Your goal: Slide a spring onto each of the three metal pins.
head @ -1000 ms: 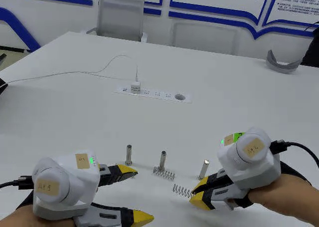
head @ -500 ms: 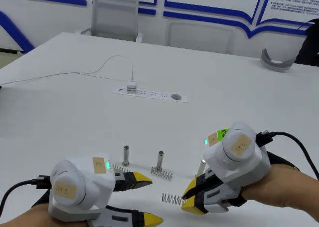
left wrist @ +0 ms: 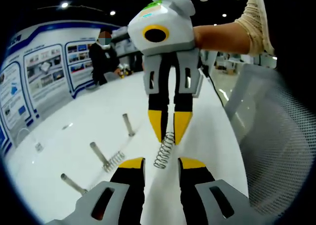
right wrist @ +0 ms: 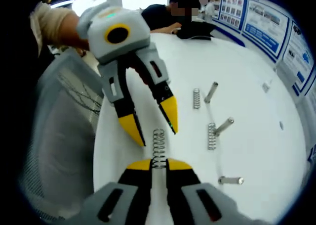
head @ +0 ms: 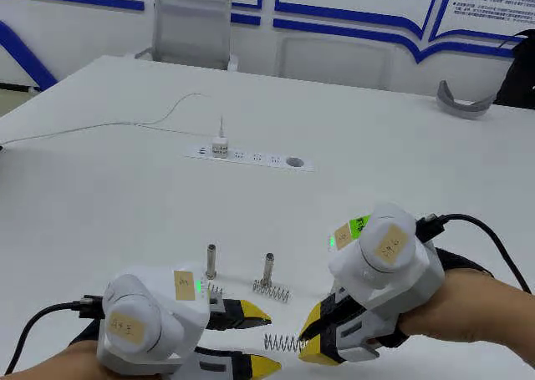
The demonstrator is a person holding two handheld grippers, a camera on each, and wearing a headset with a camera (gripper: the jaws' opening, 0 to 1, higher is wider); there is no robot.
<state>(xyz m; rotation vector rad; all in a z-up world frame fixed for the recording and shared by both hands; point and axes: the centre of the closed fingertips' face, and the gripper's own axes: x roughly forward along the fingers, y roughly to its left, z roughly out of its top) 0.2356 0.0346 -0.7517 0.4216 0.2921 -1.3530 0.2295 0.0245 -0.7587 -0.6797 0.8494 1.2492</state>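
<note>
1. You were dealing with a thin wire coil, the near spring [head: 282, 342]. I judged it very light and soft along its length, and likely to buckle or flick away if pinched across the middle.
2. The best hold looked to be across the last few coils at one end. That would leave the other end and its bore free to go over a pin.
3. The near spring lay low over the counter [head: 125, 188], stretched between your two tools. I could not tell whether it rested on the surface or hung just clear of it.
4. Your right tool [right wrist: 159, 164] had its jaws drawn in to a narrow gap, clamped on one end of the near spring as far as the right gripper view showed.
5. Your left tool [left wrist: 162, 161] had its jaws well apart. The free end of the coil sat between them, and neither jaw appeared to touch it.
6. The three metal pins [right wrist: 224, 126] stood bare. A second spring [right wrist: 196, 98] and a third spring [right wrist: 211, 136] lay on the counter, each just beside a pin.
</note>
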